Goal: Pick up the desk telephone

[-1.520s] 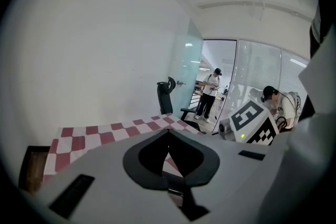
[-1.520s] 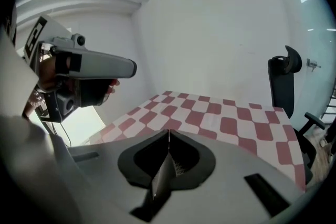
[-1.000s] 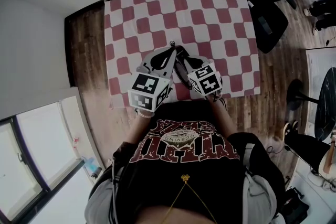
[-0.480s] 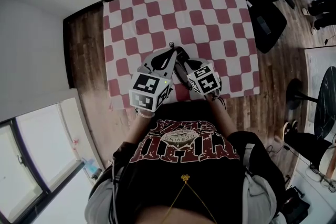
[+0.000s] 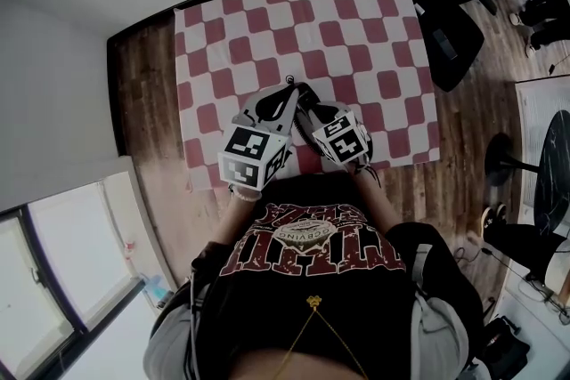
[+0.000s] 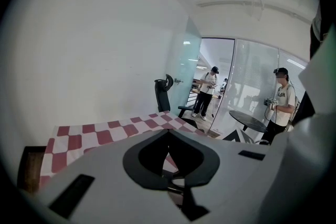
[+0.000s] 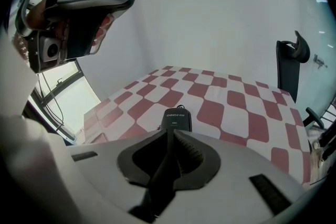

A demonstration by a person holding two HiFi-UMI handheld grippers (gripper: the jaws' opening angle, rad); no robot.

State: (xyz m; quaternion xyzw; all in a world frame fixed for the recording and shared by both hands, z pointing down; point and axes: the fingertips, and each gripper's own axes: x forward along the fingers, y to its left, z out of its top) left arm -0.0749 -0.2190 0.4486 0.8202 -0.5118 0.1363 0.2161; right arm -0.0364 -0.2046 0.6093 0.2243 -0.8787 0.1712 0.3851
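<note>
A small black telephone [image 7: 176,119] lies on the red-and-white checked cloth [image 7: 226,107], just past the tips of my right gripper [image 7: 168,130]. The jaws look closed at their tips and are starting to open. I cannot tell whether they pinch the phone's near end. In the head view only a black sliver of the telephone [image 5: 305,93] shows between the two grippers, near the table's front edge. My left gripper [image 6: 168,131] has its tips together with nothing between them. It sits just left of the phone, and the left gripper [image 5: 290,86] almost touches the right gripper [image 5: 308,104].
A black office chair [image 5: 445,22] stands off the table's far right corner. The table [image 5: 191,84] rests on a wooden floor with a white wall behind it. Two people [image 6: 207,91] and a round dark table [image 6: 247,120] stand beyond a glass partition.
The right gripper's marker cube has edged slightly toward the left one. The left gripper has stayed put.
</note>
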